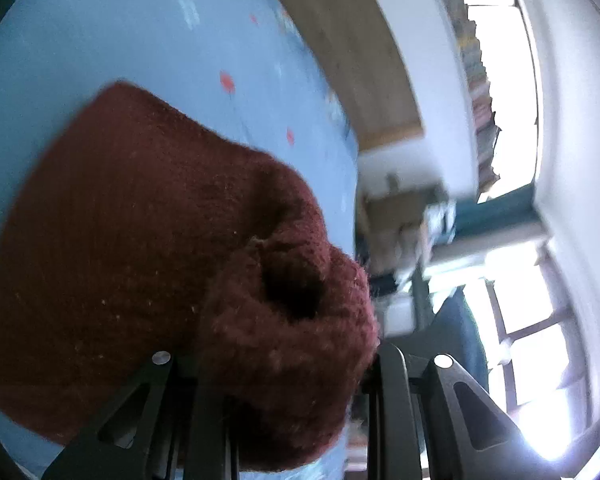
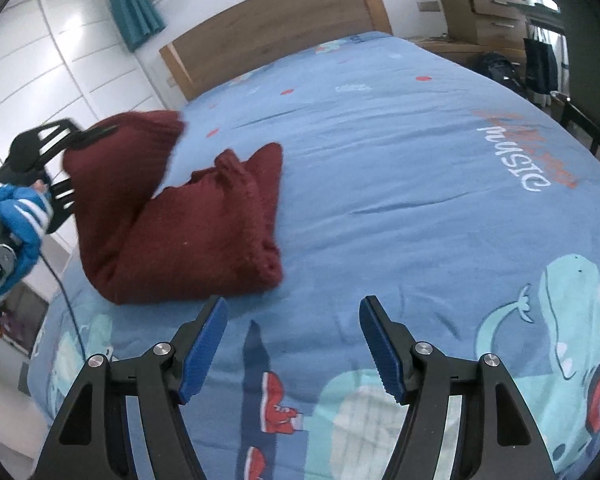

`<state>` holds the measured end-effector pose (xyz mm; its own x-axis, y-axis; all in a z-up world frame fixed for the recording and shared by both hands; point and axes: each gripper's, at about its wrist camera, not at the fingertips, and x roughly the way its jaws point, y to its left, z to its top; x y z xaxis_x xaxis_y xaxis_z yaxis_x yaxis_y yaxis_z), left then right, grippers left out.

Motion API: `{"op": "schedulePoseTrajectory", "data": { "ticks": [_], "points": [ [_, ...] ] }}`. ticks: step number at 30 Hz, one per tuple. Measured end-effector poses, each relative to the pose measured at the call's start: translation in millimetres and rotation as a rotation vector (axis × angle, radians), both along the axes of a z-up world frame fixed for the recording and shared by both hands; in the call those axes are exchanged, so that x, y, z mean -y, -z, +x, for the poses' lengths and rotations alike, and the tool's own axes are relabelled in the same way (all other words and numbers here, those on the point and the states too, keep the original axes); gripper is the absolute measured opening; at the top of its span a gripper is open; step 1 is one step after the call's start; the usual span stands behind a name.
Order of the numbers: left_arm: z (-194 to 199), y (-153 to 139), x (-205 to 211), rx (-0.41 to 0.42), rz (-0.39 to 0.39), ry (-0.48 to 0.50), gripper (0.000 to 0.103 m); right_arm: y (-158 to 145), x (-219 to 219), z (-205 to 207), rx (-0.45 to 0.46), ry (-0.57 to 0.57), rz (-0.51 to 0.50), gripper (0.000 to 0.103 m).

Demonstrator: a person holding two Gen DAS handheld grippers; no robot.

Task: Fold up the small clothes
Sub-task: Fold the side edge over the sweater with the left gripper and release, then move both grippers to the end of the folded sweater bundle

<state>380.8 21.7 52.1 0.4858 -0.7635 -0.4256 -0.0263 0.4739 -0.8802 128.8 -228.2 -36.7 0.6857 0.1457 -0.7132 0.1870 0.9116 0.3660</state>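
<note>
With the left gripper (image 2: 82,136) clamped on one lifted edge of the dark red knitted garment (image 2: 188,216) lying on the blue printed bedcover (image 2: 380,160), just ahead-left of the open, empty right gripper (image 2: 292,320), the unpinned half-fold may drag or tumble undone.
</note>
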Motion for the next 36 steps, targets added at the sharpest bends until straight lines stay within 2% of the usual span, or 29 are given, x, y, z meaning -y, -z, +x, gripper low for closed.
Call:
{"op": "schedulePoseTrajectory", "data": {
  "ticks": [3, 8, 12, 17, 23, 27, 29, 31, 32, 34, 36],
  "points": [
    [-10.7, 18.2, 39.0, -0.004, 0.124, 0.093, 0.018, 5.8, 6.7, -6.9, -0.009, 0.013, 0.009, 0.070],
    [-36.4, 31.3, 72.2, 0.033, 0.272, 0.185, 0.018, 16.9, 17.7, -18.5, -0.037, 0.032, 0.009, 0.070],
    [-56.3, 20.7, 93.6, 0.104, 0.401, 0.225, 0.018, 24.8, 22.1, -21.2, -0.065, 0.045, -0.011, 0.070],
    [-100.2, 42.7, 111.7, 0.123, 0.509, 0.284, 0.018, 27.1, 23.6, -26.4, -0.069, 0.062, -0.009, 0.070],
    [-124.8, 48.8, 120.7, 0.118, 0.492, 0.311, 0.020, 27.8, 21.6, -24.1, -0.080, 0.055, -0.030, 0.070],
    [-114.6, 39.1, 127.0, 0.127, 0.490, 0.349, 0.027, 28.6, 17.7, -22.2, -0.088, 0.065, -0.024, 0.070],
    [-113.2, 35.2, 127.2, 0.123, 0.434, 0.376, 0.040, 28.3, 14.7, -22.0, -0.093, 0.063, -0.028, 0.070],
    [-108.2, 31.4, 128.8, 0.105, 0.355, 0.422, 0.044, 27.1, 11.9, -20.9, -0.095, 0.059, -0.036, 0.070],
    [-107.7, 30.8, 129.7, 0.098, 0.340, 0.443, 0.044, 27.2, 10.3, -21.1, -0.096, 0.058, -0.039, 0.070],
    [-104.5, 24.8, 130.2, 0.114, 0.359, 0.447, 0.045, 25.7, 8.3, -20.2, -0.100, 0.055, -0.046, 0.070],
    [-98.1, 16.3, 128.3, 0.118, 0.334, 0.451, 0.045, 22.4, 4.8, -20.4, -0.102, 0.049, -0.059, 0.070]
  ]
}}
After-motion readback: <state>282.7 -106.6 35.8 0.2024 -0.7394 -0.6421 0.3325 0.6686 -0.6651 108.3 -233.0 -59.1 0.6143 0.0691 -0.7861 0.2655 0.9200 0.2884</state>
